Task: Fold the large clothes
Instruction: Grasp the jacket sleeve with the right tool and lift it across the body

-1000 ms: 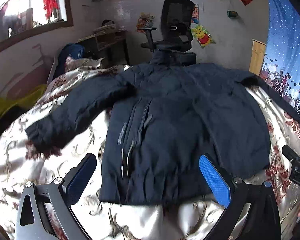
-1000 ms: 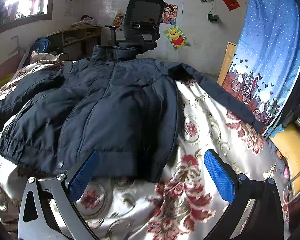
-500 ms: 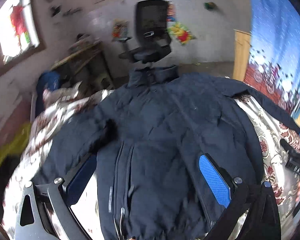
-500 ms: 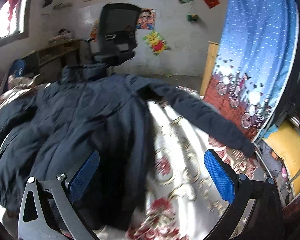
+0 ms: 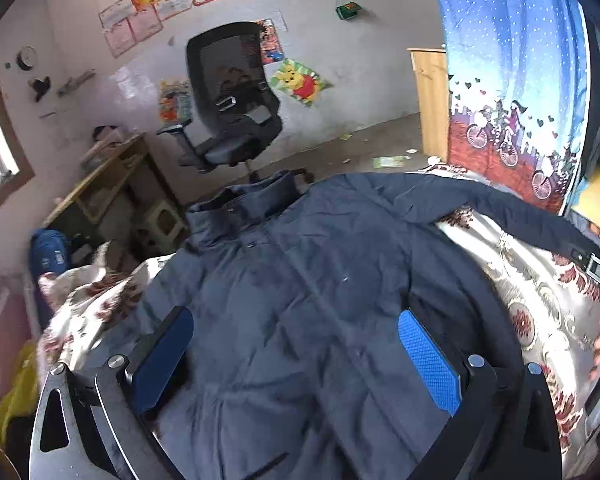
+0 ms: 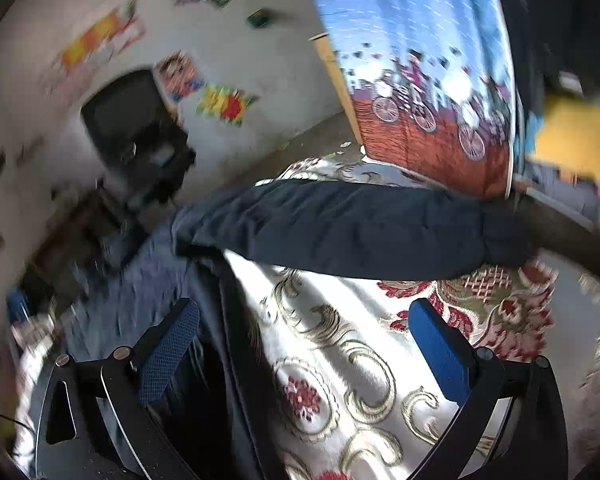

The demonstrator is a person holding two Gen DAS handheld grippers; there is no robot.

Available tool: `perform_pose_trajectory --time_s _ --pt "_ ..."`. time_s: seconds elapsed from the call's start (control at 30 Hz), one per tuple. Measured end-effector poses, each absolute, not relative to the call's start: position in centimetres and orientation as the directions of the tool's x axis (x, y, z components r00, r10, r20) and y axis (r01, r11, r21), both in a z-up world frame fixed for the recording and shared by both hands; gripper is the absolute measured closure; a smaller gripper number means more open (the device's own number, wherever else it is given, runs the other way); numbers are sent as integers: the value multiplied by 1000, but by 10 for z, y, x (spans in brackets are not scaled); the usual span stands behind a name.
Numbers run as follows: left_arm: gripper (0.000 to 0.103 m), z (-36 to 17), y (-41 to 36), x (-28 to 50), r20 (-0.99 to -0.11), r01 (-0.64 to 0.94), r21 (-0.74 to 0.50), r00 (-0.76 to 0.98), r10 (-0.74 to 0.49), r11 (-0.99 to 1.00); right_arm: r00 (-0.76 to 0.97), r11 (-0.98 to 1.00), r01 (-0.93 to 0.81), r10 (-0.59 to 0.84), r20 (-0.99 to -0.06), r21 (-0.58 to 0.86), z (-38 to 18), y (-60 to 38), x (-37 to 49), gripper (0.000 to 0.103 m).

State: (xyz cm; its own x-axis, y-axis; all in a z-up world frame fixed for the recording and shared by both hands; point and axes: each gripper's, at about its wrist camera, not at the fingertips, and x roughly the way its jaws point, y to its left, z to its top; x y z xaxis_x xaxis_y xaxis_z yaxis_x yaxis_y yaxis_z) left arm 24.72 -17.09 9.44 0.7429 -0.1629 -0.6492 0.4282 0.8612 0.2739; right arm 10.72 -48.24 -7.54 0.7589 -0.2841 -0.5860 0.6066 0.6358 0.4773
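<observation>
The left gripper (image 5: 296,360) hangs over the torso of a dark navy padded jacket (image 5: 300,300), its blue-padded fingers (image 5: 428,360) spread wide with nothing between them but the cloth below; whether the tips touch the fabric cannot be told. The jacket lies front-up on a bedspread (image 5: 540,304) of cream cloth with gold scrolls and red flowers. Ahead of this claw the buttoned placket runs up to the raised collar (image 5: 240,204), and off to its right one sleeve (image 5: 500,208) stretches out across the bedspread. Beyond the collar stands a black mesh office chair (image 5: 232,96) against a wall hung with posters, and a blue curtain (image 5: 508,80) with bicycle figures falls at the far right. The right gripper (image 6: 304,340) is likewise released, empty, poised over bare bedspread just right of the jacket's side edge; the view is blurred. The outstretched sleeve lies crosswise ahead of it, its cuff (image 6: 504,240) ahead to the right.
</observation>
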Motion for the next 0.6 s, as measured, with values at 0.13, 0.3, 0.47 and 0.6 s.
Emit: perform_pose_trajectory --time_s 0.13,0.3,0.47,0.6 --pt "0 67 -186 288 -671 469 239 713 -205 850 767 555 618 -274 -580 556 -104 -495 113 1" --pt "0 24 -214 336 -680 476 209 698 -223 854 785 488 610 -268 -558 624 -118 -509 124 1" --pt "0 -15 -252 372 -689 473 144 679 -256 869 795 415 606 -316 -517 679 -122 -530 123 6" --pt "0 -38 -286 390 -723 495 111 635 -272 862 787 345 614 -345 -512 710 -129 -549 119 28"
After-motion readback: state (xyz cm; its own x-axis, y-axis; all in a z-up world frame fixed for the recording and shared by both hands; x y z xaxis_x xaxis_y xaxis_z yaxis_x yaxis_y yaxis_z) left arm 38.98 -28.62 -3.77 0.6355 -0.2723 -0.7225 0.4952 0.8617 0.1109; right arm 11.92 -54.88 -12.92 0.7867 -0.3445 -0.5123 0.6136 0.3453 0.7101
